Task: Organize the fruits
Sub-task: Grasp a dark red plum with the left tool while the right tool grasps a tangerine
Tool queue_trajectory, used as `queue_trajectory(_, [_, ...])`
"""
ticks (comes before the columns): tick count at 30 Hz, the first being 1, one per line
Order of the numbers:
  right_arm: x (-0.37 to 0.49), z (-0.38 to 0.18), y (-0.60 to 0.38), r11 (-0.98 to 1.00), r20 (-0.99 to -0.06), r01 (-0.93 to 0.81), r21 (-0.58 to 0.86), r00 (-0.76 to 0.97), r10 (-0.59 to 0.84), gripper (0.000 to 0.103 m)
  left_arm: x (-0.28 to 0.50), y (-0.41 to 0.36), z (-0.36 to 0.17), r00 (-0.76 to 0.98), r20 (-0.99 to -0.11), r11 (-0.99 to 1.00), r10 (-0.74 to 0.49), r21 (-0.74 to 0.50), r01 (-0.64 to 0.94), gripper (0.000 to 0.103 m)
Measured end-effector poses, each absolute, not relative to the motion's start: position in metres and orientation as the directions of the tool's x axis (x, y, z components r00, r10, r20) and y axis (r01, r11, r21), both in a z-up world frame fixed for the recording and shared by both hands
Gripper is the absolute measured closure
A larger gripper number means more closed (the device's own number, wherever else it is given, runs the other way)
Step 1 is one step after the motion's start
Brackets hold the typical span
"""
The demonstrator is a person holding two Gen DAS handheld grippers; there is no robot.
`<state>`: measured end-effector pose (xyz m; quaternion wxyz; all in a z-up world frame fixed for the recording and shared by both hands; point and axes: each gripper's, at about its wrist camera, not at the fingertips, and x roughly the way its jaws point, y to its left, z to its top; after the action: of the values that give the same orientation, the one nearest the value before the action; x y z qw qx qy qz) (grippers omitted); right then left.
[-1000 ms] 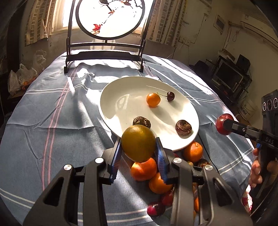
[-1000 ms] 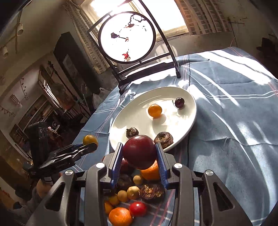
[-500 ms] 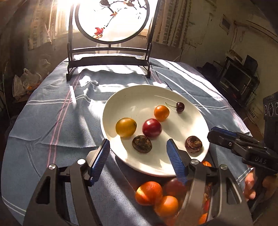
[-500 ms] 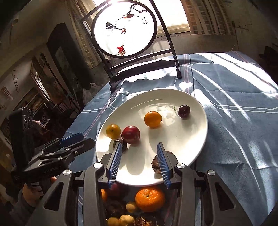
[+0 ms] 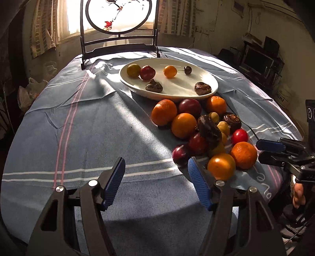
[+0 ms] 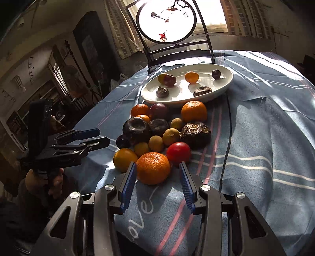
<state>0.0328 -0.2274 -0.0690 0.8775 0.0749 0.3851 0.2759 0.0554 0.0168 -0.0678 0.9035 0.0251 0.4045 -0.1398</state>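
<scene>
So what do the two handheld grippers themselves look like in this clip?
Both match: the left gripper and right gripper have black angular frames with cut-out windows, silver round bolt heads at the pivots, and two fingers lined with ribbed blue pads. From the side, the right gripper carries a black box with dial markings and white lettering on its body, too blurred to read. No sleeve is clearly visible.

You're shooting into strong backlight: the window behind the round screen blows out to white in both views. Low sun rakes across the striped cloth, leaving bright bands and long dark shadows beside the fruit pile and glare on the plate. Your room corners fall dim. Fisheye bending curves the desk edges; the focus stays sharp.
</scene>
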Motion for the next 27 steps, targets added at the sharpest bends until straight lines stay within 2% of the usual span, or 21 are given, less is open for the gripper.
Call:
queue_trajectory(7, [0.042,-0.073,-0.210,0.843,-0.643,-0.422,0.334,0.552,0.531,0.058,0.050,0.011,-0.075,0.628,-0.746,0.961,-0.220,-0.057,0.269,0.042])
queue_trajectory(10, [0.049,-0.077,-0.208,0.841,-0.648,-0.410,0.353,0.540,0.536,0.053,0.053,0.007,-0.076,0.623,-0.751,0.960,-0.220,-0.051,0.277,0.042])
queue_trajectory(13, [0.048,-0.079,-0.208,0.837,-0.638,-0.408,0.364,0.545,0.544,0.053,0.058,0.002,-0.078,0.616,-0.757,0.957,-0.218,-0.042,0.287,0.042])
queue_trajectory(16, [0.044,-0.077,-0.212,0.840,-0.628,-0.407,0.359,0.560,0.540,0.060,0.065,-0.003,-0.081,0.601,-0.767,0.953,-0.222,-0.041,0.300,0.042])
queue_trajectory(18, [0.040,-0.076,-0.217,0.839,-0.621,-0.406,0.363,0.566,0.543,0.060,0.071,-0.008,-0.083,0.592,-0.773,0.950,-0.229,-0.047,0.307,0.053])
queue_trajectory(21, [0.033,-0.073,-0.226,0.836,-0.610,-0.400,0.376,0.572,0.548,0.060,0.075,-0.015,-0.083,0.592,-0.769,0.946,-0.242,-0.053,0.318,0.059])
queue_trajectory(27, [0.027,-0.071,-0.235,0.833,-0.603,-0.397,0.385,0.575,0.553,0.060,0.080,-0.018,-0.085,0.594,-0.764,0.946,-0.253,-0.066,0.318,0.059])
